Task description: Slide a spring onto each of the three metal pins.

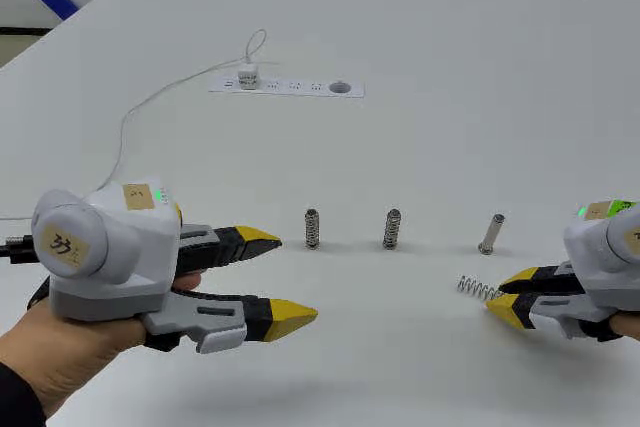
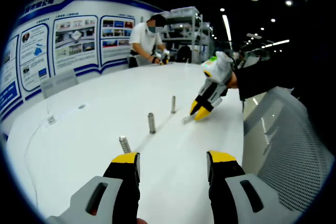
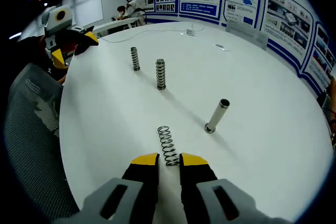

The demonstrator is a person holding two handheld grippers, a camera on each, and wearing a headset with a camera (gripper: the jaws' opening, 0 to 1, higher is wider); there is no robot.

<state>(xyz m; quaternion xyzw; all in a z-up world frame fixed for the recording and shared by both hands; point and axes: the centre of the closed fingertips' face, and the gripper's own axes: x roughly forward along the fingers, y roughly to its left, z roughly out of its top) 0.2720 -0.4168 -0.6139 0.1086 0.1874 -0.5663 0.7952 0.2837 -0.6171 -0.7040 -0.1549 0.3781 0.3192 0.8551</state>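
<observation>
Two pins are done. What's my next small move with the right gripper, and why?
Probably close the right gripper firmly on the loose spring and lift it. It lies flat on the table, its near end between the jaw tips; whether they already pinch it is unclear. The third pin beside it is bare, while the left pin and middle pin carry springs.

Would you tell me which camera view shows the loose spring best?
The right gripper view: the loose spring lies close, its coils distinct. The head view shows it small, the left gripper view tiny and distant.
</observation>
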